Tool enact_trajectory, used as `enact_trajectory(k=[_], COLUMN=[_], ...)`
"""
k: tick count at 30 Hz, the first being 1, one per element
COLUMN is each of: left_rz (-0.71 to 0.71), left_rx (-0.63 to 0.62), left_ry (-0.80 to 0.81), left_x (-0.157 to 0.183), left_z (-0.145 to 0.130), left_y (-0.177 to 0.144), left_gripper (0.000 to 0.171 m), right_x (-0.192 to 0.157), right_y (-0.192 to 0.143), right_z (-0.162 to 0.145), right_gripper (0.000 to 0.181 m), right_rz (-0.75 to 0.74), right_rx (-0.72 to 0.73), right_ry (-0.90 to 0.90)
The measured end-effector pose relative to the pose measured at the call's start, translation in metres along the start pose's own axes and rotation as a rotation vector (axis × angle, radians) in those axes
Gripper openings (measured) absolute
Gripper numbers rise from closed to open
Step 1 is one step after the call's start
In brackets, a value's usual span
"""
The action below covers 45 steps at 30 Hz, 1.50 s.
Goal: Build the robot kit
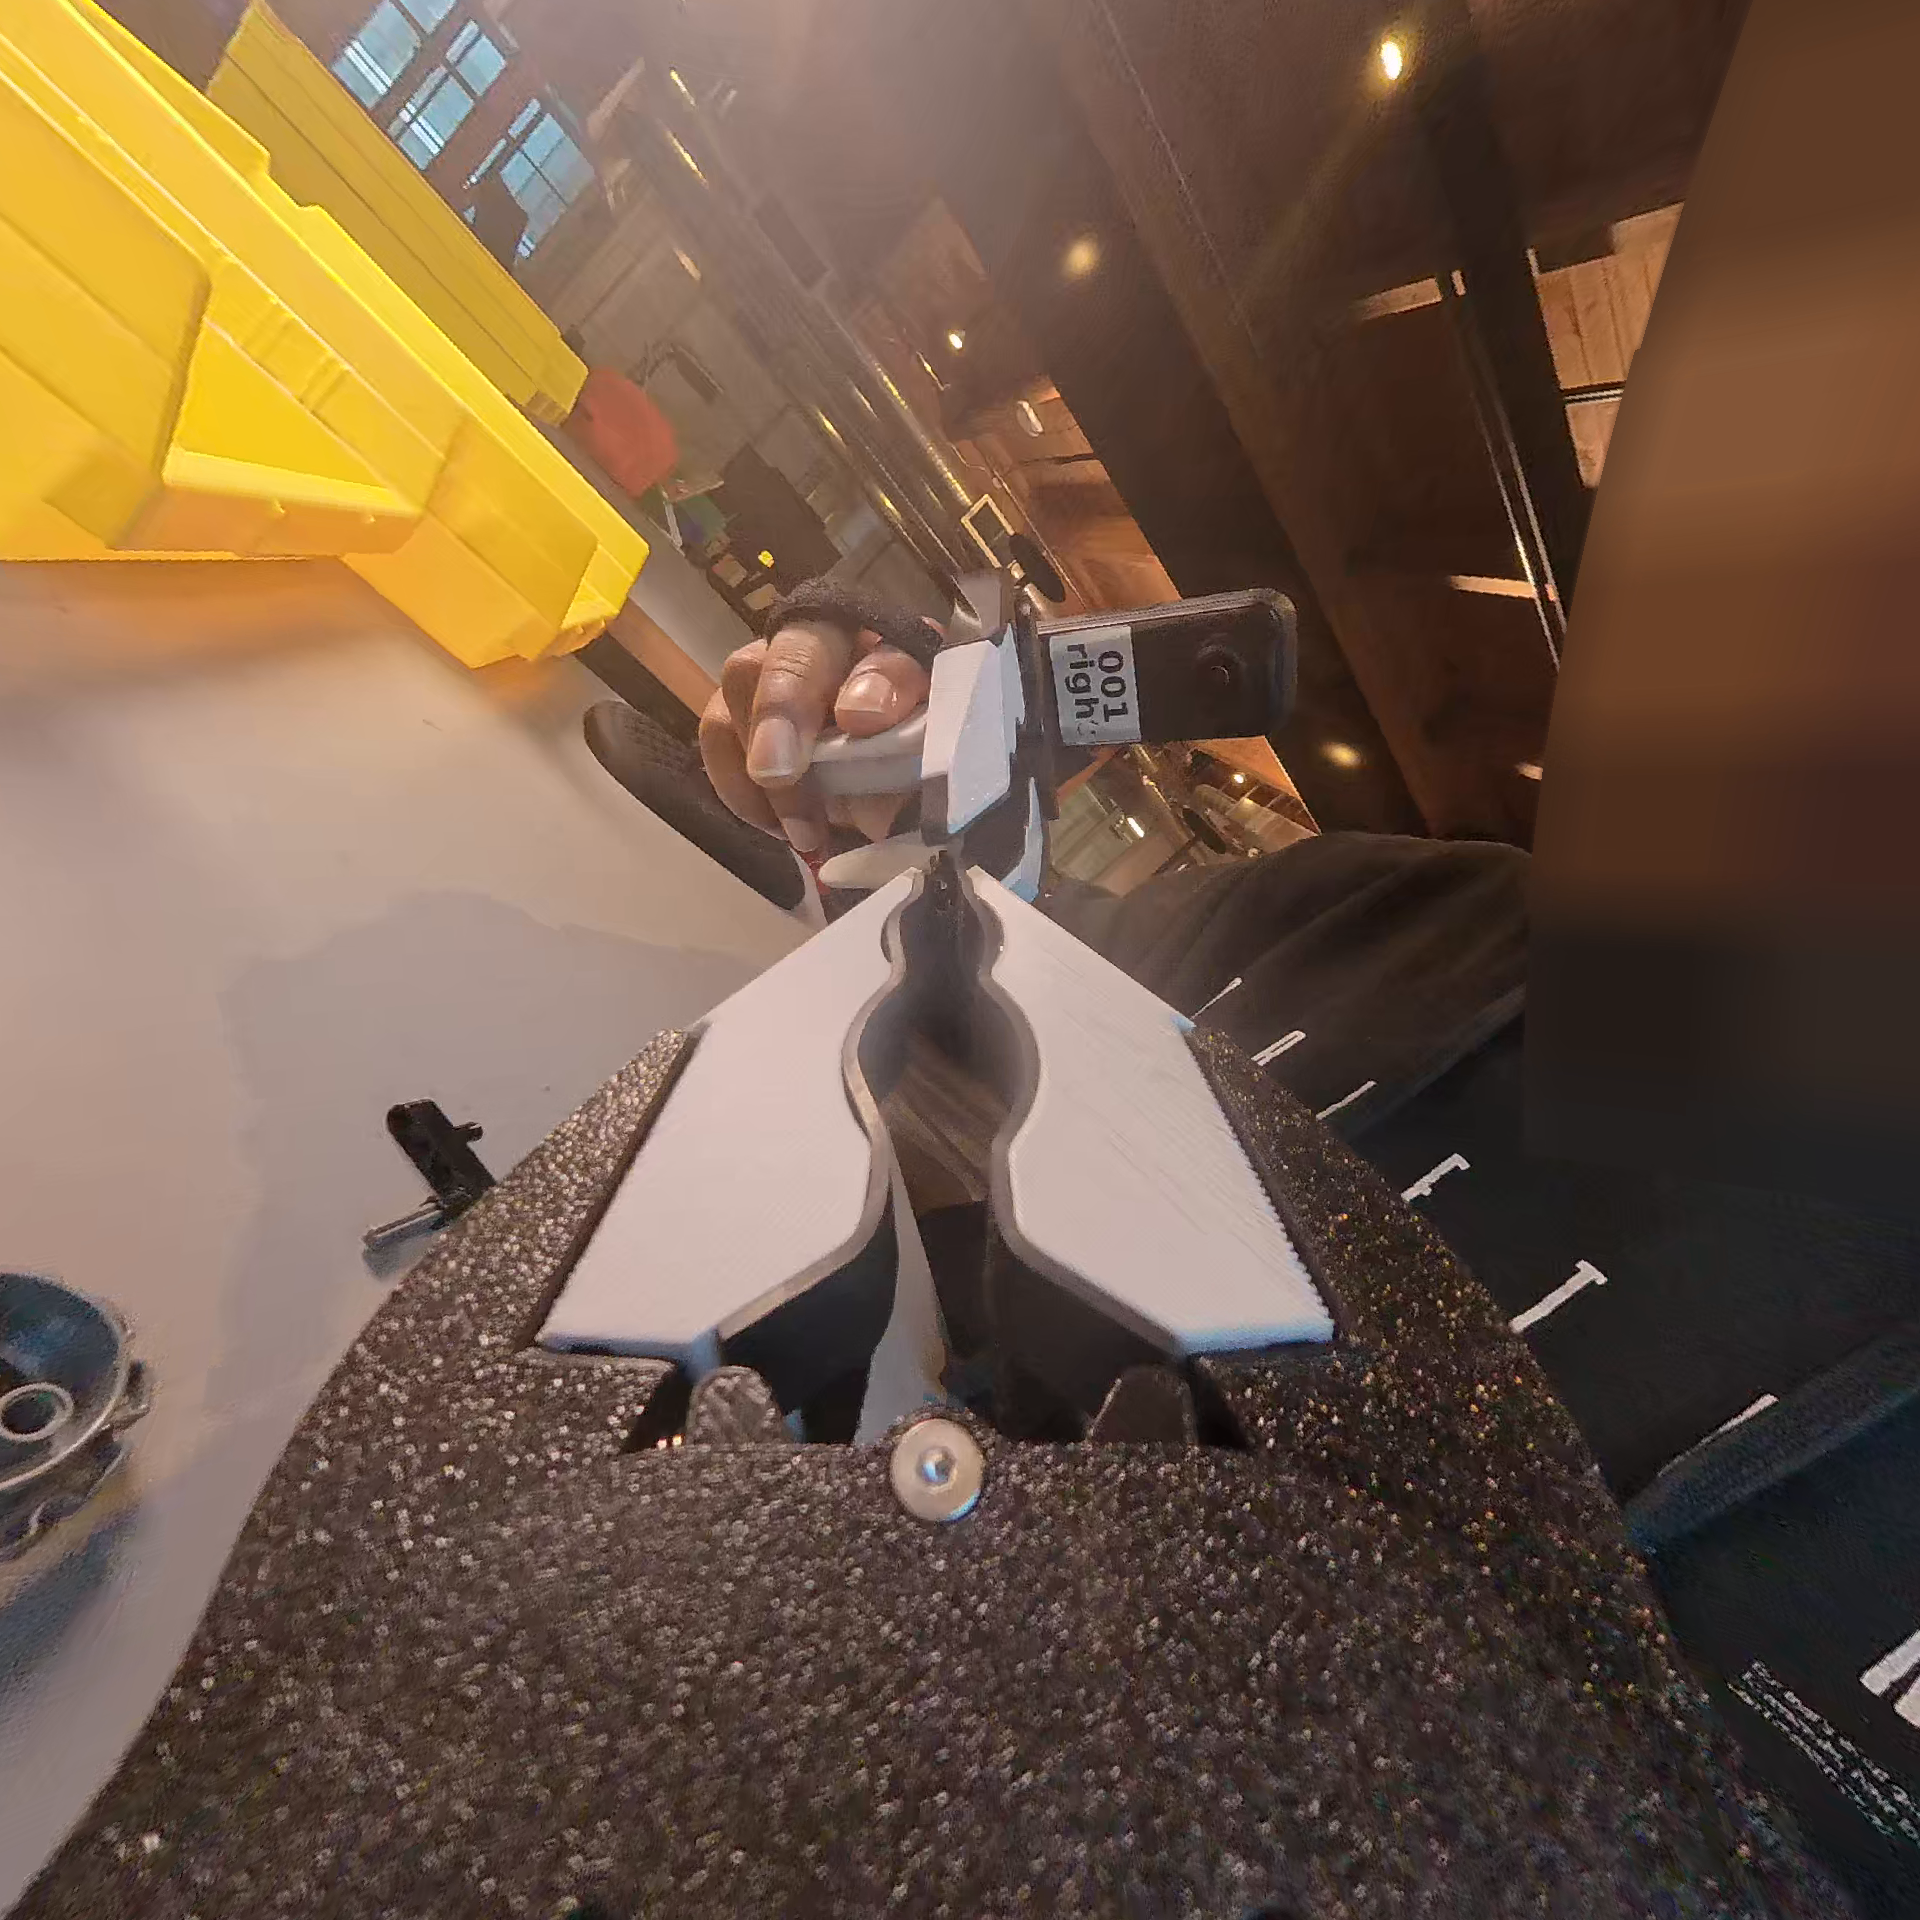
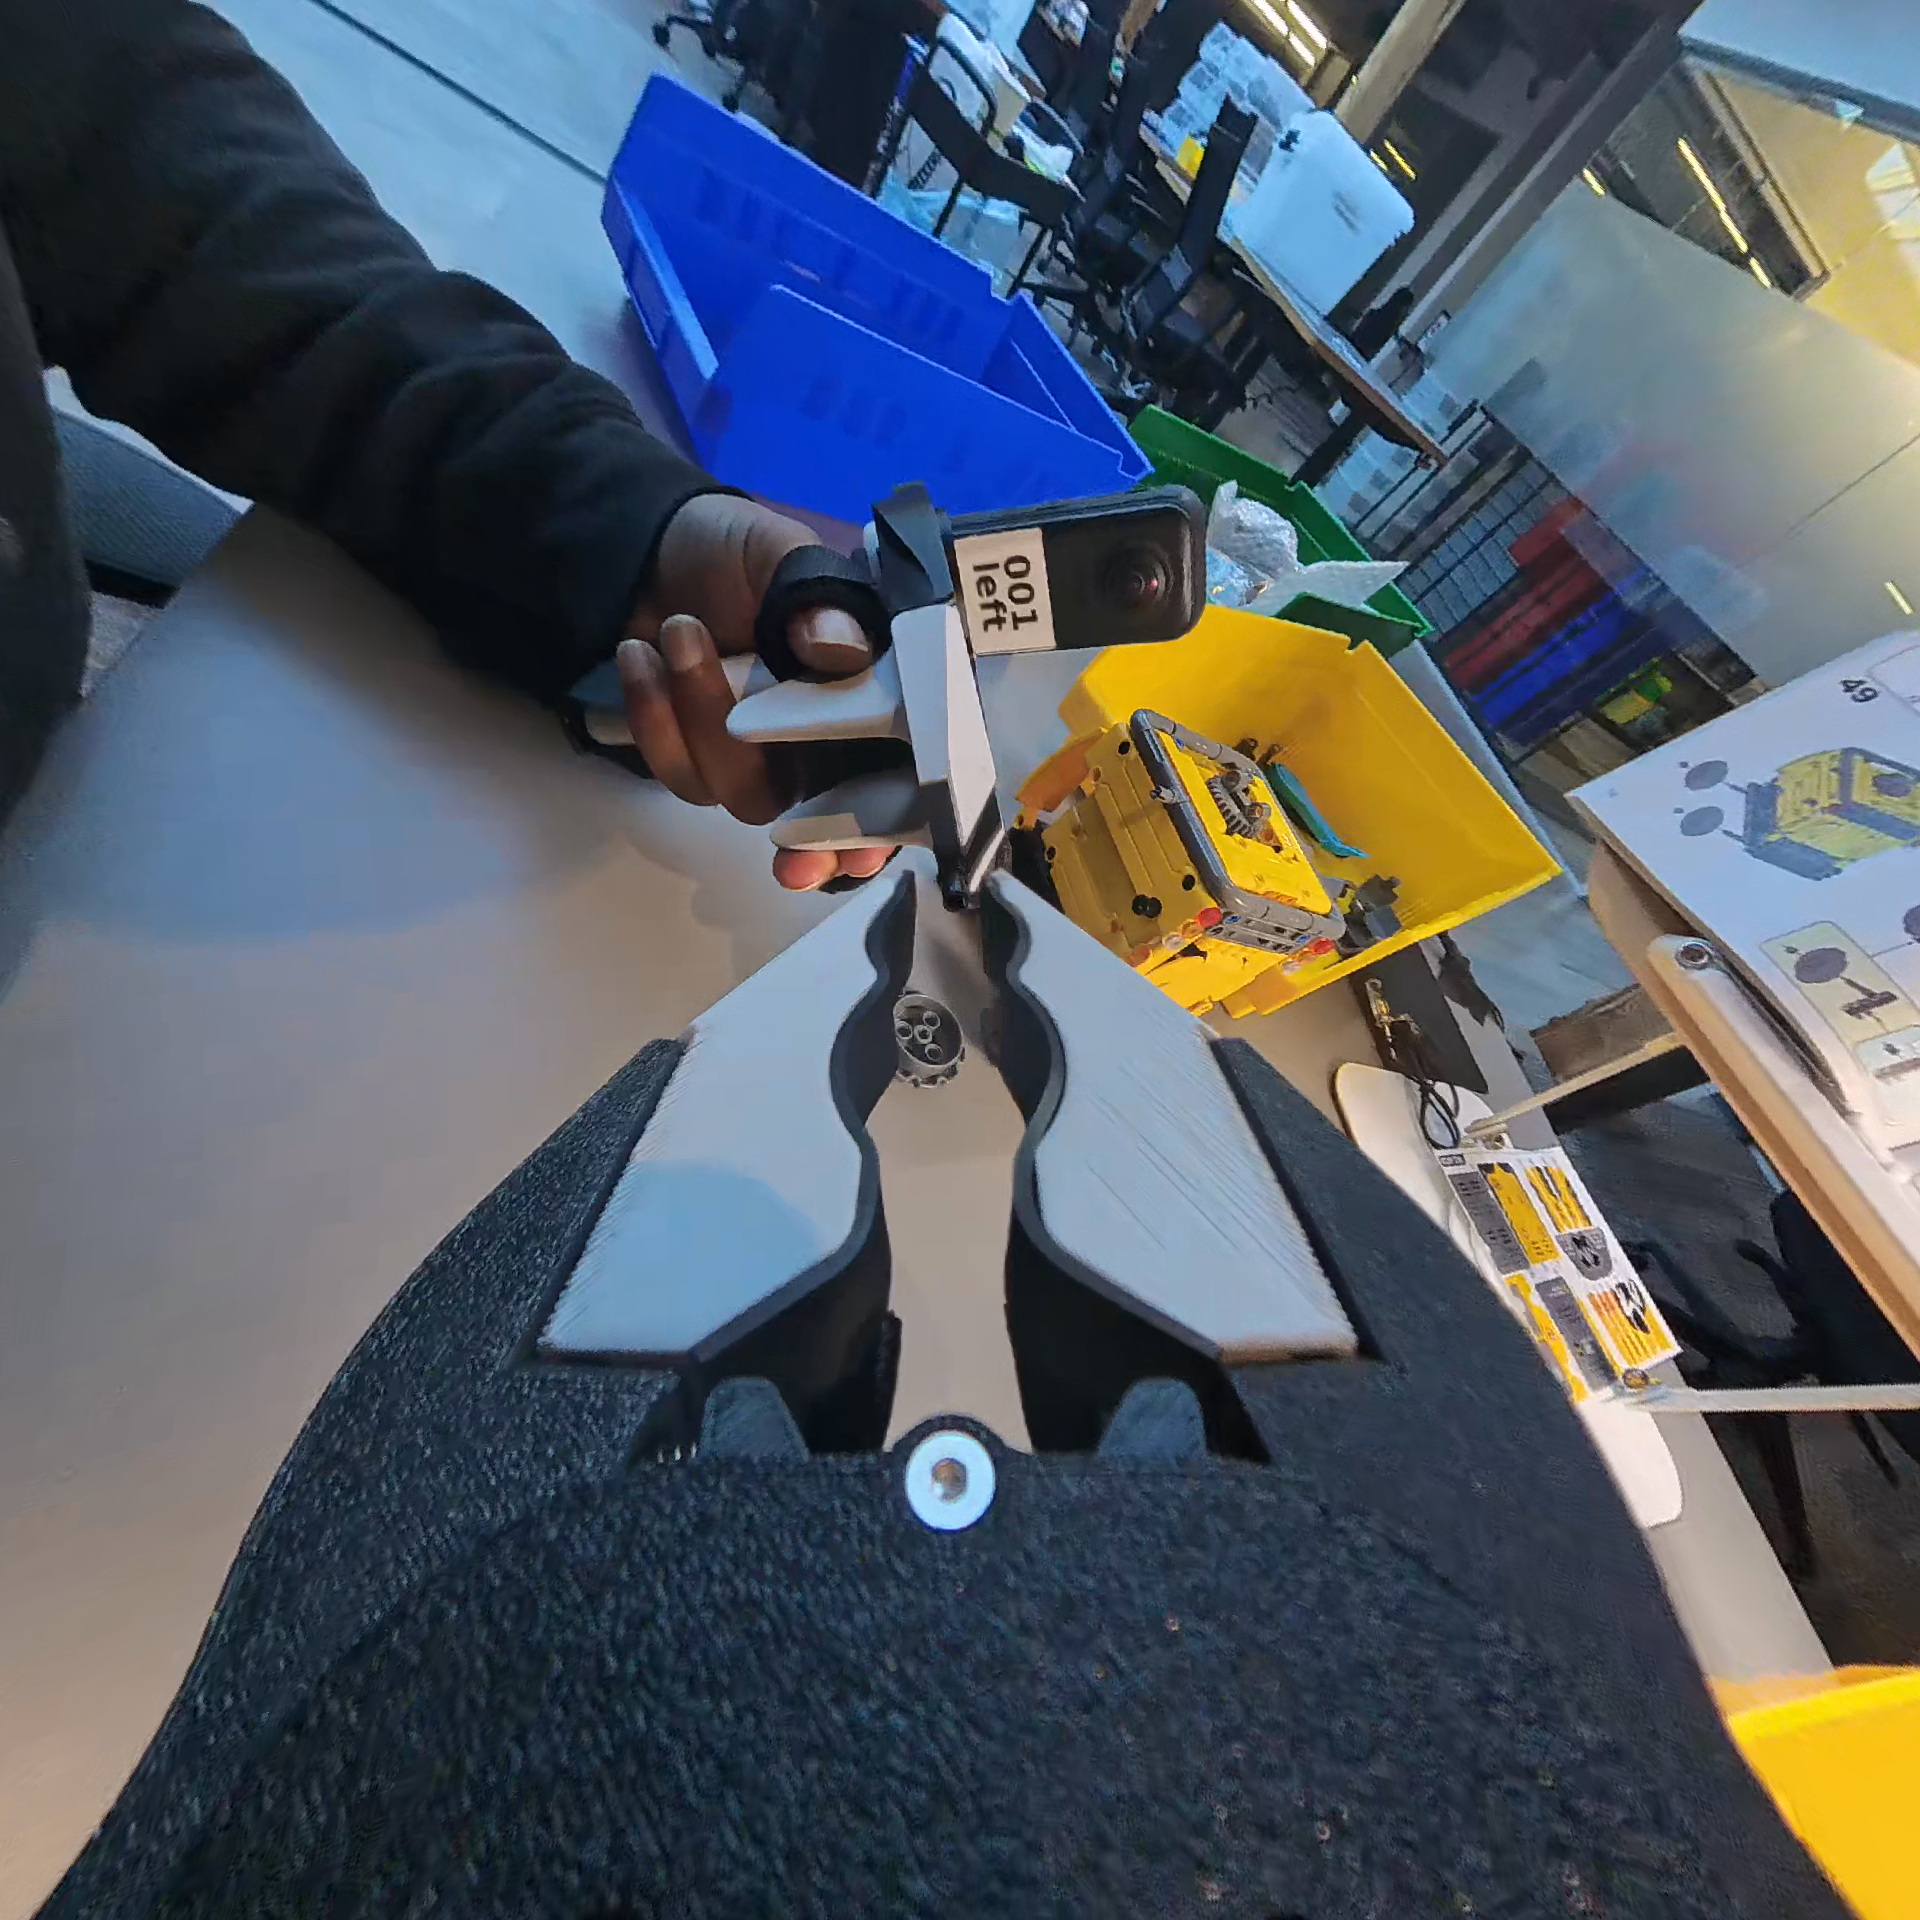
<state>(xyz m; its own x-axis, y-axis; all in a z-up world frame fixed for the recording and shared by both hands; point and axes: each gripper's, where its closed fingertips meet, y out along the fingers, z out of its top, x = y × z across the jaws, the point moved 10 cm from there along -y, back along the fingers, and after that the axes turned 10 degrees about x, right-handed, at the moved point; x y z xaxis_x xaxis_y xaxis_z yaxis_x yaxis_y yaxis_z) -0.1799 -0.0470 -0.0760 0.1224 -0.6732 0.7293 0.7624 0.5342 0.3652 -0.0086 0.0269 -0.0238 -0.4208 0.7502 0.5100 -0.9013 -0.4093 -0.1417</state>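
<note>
I have both claws meeting tip to tip above the grey table [image 2: 260, 935], sharing one small black piece [image 1: 943, 896]. My left gripper [image 1: 943, 883] has its fingertips pinched on that piece; its long axis runs straight out along the fingers, toward the right gripper [image 1: 982, 831] opposite. In the right wrist view my right gripper [image 2: 951, 883] has its tips drawn close about the same black piece [image 2: 954, 891], which sits at the nose of the left gripper [image 2: 971, 862]; whether the right tips actually press it I cannot tell.

Each gripper carries a camera with a white label; I leave its print unread. Below the right fingers lies a small grey wheel hub [image 2: 928, 1039]. A yellow brick-built vehicle [image 2: 1174, 862] rests in a yellow bin [image 2: 1434, 790], beside an open instruction booklet [image 2: 1766, 810] and a sticker sheet [image 2: 1558, 1257]. A blue bin [image 2: 831, 343] stands farther back.
</note>
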Motion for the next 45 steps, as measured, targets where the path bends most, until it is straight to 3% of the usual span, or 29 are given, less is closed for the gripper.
enact_trajectory(k=[12, 17, 20, 22, 25, 28, 32, 35, 45], left_rz=[-0.035, 0.094, 0.327, 0.465, 0.563, 0.605, 0.668, 0.715, 0.714], left_rx=[-0.002, -0.011, -0.152, -0.318, -0.579, -0.812, -0.909, -0.913, -0.740], left_ry=[-0.056, 0.073, 0.333, 0.506, 0.688, 0.762, 0.795, 0.784, 0.627], left_x=[-0.001, -0.004, -0.007, -0.011, -0.021, -0.031, -0.040, -0.043, -0.047], left_z=[-0.004, -0.001, -0.003, -0.010, -0.022, -0.036, -0.046, -0.047, -0.041], left_y=[0.003, 0.001, -0.001, 0.004, 0.018, 0.034, 0.053, 0.055, 0.041], left_gripper=[0.002, 0.009, 0.019, 0.020, 0.021, 0.024, 0.021, 0.016, 0.005], right_x=[-0.004, -0.004, -0.004, -0.012, -0.026, -0.033, -0.038, -0.039, -0.037], right_y=[-0.001, -0.008, -0.027, -0.040, -0.052, -0.057, -0.057, -0.053, -0.041], right_z=[0.002, -0.010, -0.035, -0.052, -0.066, -0.072, -0.075, -0.075, -0.077], right_gripper=[0.005, 0.004, 0.004, 0.004, 0.005, 0.004, 0.004, 0.004, 0.004], right_rz=[0.000, -0.030, -0.098, -0.126, -0.143, -0.173, -0.213, -0.231, -0.268], right_rx=[-0.003, -0.045, -0.125, -0.173, -0.224, -0.268, -0.293, -0.290, -0.282], right_ry=[0.005, 0.077, 0.183, 0.248, 0.310, 0.339, 0.358, 0.354, 0.344])
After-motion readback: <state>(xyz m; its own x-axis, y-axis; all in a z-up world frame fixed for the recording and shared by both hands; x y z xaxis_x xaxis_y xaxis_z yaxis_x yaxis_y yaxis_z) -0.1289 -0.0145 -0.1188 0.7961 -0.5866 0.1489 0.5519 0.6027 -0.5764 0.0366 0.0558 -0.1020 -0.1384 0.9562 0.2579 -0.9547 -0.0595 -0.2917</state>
